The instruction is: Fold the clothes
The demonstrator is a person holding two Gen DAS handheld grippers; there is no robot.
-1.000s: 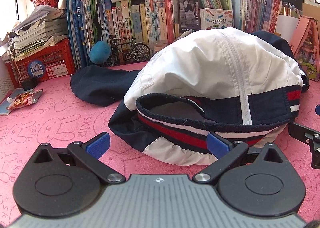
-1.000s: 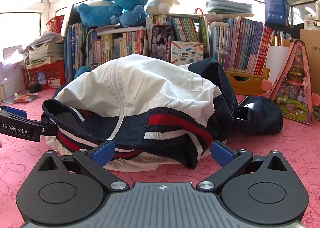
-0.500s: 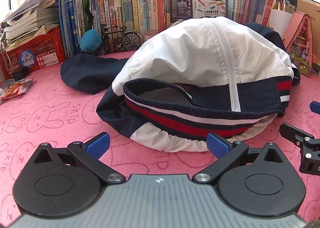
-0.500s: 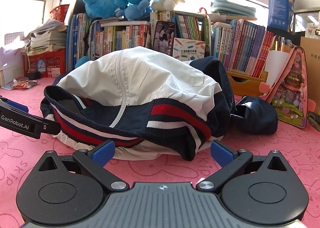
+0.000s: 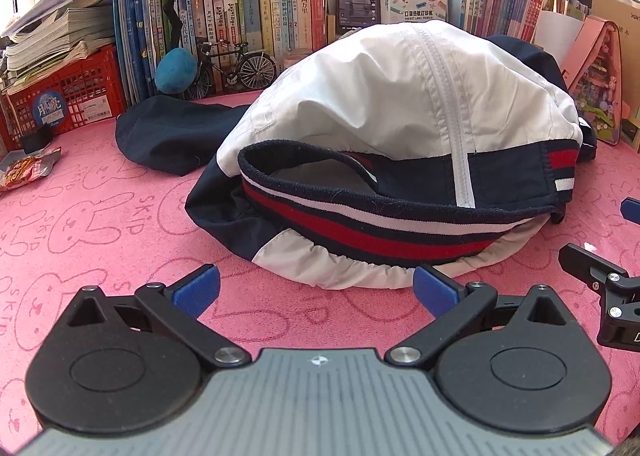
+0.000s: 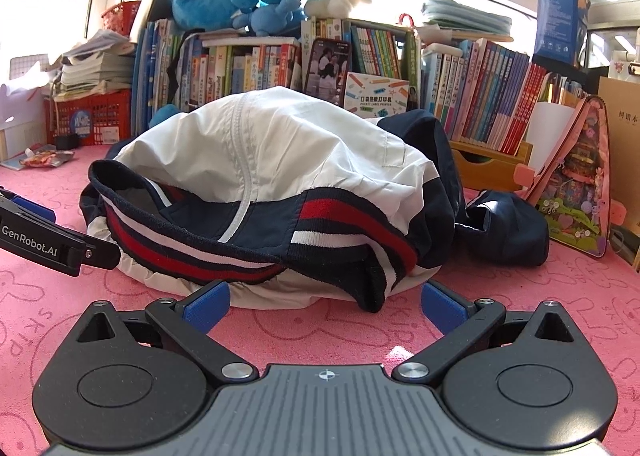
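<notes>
The jacket (image 5: 392,128) hides the lower spines of the books (image 5: 256,12) behind it, and its far side cannot be seen. In the left view the right gripper (image 5: 600,244) is cut off by the picture's edge; in the right view the left gripper (image 6: 48,232) is likewise cropped. The snack packet (image 6: 46,158) print is too small to read.
</notes>
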